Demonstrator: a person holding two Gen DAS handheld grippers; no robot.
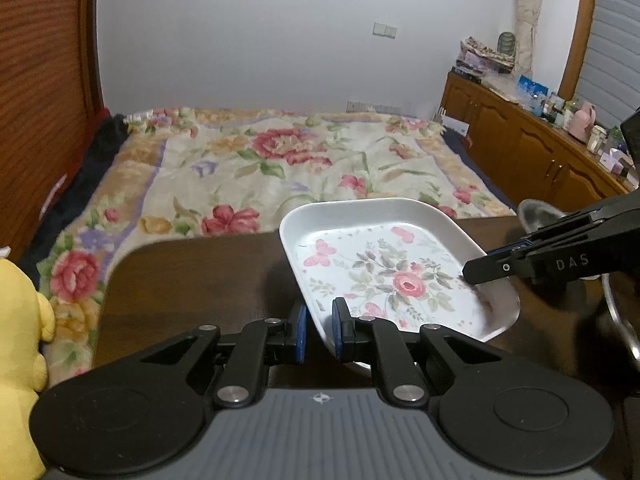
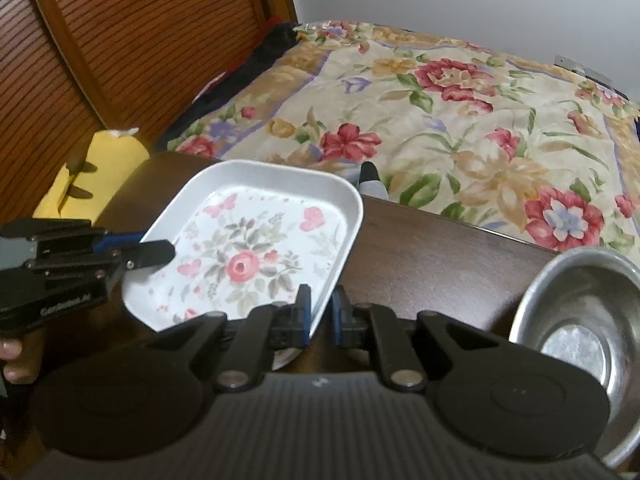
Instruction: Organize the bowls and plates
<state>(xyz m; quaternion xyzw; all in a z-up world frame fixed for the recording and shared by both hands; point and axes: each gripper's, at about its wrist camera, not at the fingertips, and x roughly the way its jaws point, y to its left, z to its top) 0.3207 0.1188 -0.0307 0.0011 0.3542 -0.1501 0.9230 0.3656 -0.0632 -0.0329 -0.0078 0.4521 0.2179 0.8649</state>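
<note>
A white rectangular plate with a rose and butterfly print [image 1: 384, 268] is held tilted above the dark wooden table [image 1: 192, 280]. My left gripper [image 1: 319, 330] is shut on the plate's near left rim. My right gripper [image 2: 321, 314] is shut on the plate's [image 2: 248, 256] opposite rim; it also shows in the left wrist view [image 1: 480, 268], and the left gripper shows in the right wrist view [image 2: 160, 250]. A metal bowl [image 2: 580, 320] stands on the table to the right of the plate, partly hidden in the left wrist view [image 1: 536, 216].
A bed with a floral blanket [image 1: 280, 160] lies beyond the table's far edge. A yellow plush toy [image 1: 20, 340] sits at the left. A wooden cabinet with clutter [image 1: 540, 152] runs along the right wall. A metal rim [image 1: 620, 320] shows at the right edge.
</note>
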